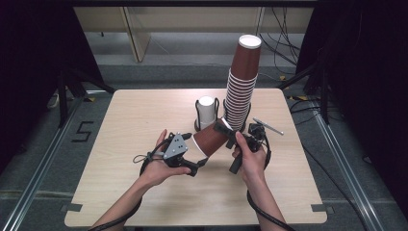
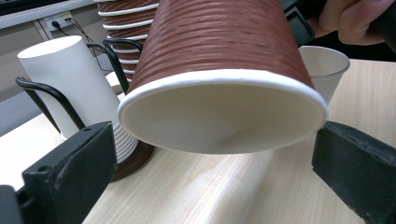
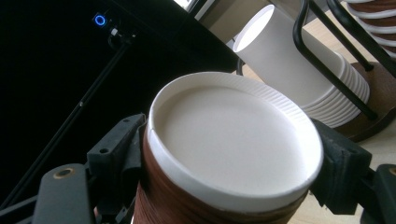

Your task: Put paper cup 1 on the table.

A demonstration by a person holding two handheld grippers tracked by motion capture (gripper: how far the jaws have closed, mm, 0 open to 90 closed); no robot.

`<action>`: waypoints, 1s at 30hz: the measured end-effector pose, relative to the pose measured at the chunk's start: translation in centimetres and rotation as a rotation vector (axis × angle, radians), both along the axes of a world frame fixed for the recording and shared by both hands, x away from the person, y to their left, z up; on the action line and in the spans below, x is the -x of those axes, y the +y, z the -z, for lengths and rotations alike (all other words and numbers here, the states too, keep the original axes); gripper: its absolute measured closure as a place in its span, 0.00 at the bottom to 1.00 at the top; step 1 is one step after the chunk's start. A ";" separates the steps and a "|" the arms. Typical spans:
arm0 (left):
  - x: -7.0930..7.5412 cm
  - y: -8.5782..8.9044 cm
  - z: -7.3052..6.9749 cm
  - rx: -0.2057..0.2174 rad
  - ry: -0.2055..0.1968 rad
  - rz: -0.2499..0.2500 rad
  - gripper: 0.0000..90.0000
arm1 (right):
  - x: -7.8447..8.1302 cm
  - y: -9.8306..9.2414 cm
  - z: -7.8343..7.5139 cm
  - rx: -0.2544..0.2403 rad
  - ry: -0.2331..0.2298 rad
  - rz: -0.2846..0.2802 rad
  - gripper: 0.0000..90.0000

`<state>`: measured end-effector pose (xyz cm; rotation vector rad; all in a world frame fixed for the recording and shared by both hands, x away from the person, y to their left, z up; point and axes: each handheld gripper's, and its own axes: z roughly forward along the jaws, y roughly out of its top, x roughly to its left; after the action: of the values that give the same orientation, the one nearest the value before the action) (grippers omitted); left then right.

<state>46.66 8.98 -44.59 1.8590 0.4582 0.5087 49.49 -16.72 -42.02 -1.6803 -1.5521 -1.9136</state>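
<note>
evidently the brown cup (image 1: pixel 211 139) is light, thin-walled, crushable: right tool (image 1: pixel 234 137) clamps its base end, left tool (image 1: pixel 198 166) gapes wide around the rim, so we grip gently.

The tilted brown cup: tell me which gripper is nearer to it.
Right. The right gripper clamps the tilted brown cup near its base; the left gripper sits open just off its rim, not touching.

Black grippers, grey triangular plate (image 1: pixel 176 146), trailing cables.

Tall brown cup stack (image 1: pixel 240 91), white cup stack (image 1: pixel 206 111), pen (image 1: pixel 268 126) on table (image 1: pixel 139 120)
</note>
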 end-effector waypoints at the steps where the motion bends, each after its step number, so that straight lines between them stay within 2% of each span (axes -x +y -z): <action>1: 0.0 0.0 0.0 0.003 -0.003 -0.001 0.00 | 0.1 0.0 -0.1 -0.007 0.009 -0.002 0.25; 3: -0.1 -0.1 0.1 0.025 -0.007 0.005 0.00 | 0.1 0.0 -0.1 -0.009 0.008 -0.005 0.25; 5: 0.0 -0.1 0.0 0.008 -0.004 -0.001 0.00 | 0.0 0.1 0.0 0.007 0.016 0.003 0.25; 9: 0.0 -0.2 -0.1 0.010 -0.010 0.005 0.00 | 0.0 0.1 0.1 0.009 0.005 -0.006 0.25; 10: 0.0 -0.3 -0.2 0.008 -0.012 0.008 0.00 | 0.1 0.2 0.0 0.000 0.016 -0.009 0.25; 11: 0.0 -0.4 -0.2 0.006 -0.014 0.007 0.00 | 0.0 0.2 0.0 0.020 0.004 -0.007 0.25; 13: 0.0 -0.5 -0.2 0.002 -0.016 0.011 0.00 | 0.0 0.4 0.0 0.022 0.007 -0.011 0.25; 15: -0.1 -0.6 -0.3 0.006 -0.016 0.012 0.00 | 0.0 0.4 0.0 0.022 0.008 -0.012 0.25; 16: -0.2 -0.7 -0.3 0.005 -0.015 0.013 0.00 | 0.1 0.6 -0.2 -0.008 0.044 -0.018 0.25; 17: -0.2 -0.7 -0.3 0.003 -0.016 0.013 0.00 | 0.0 0.6 0.0 0.013 0.008 -0.015 0.25; 20: -0.4 -1.1 -0.2 0.003 -0.013 0.014 0.00 | 0.1 0.8 0.0 0.011 0.019 -0.027 0.25; 21: -0.5 -1.1 -0.2 -0.002 -0.018 0.019 0.00 | 0.0 0.8 0.1 0.018 0.006 -0.032 0.25; 23: -0.6 -1.3 -0.2 -0.004 -0.013 0.016 0.00 | 0.1 0.9 0.0 0.012 0.019 -0.034 0.25; 24: -0.7 -1.4 -0.1 0.000 -0.013 0.016 0.00 | 0.1 0.9 0.1 0.014 0.011 -0.036 0.25; 26: -0.7 -1.5 -0.2 -0.001 -0.013 0.018 0.00 | 0.1 1.0 0.0 0.005 0.027 -0.038 0.25; 29: -0.8 -1.6 -0.2 -0.001 -0.024 0.020 0.03 | 0.0 1.0 0.1 0.018 0.009 -0.036 0.25; 30: -0.7 -1.6 -0.2 0.001 -0.026 0.021 0.03 | 0.1 1.1 0.0 0.000 0.032 -0.036 0.25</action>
<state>47.41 7.34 -44.38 1.8520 0.4212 0.5182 49.37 -15.64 -41.98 -1.6627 -1.5599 -1.8599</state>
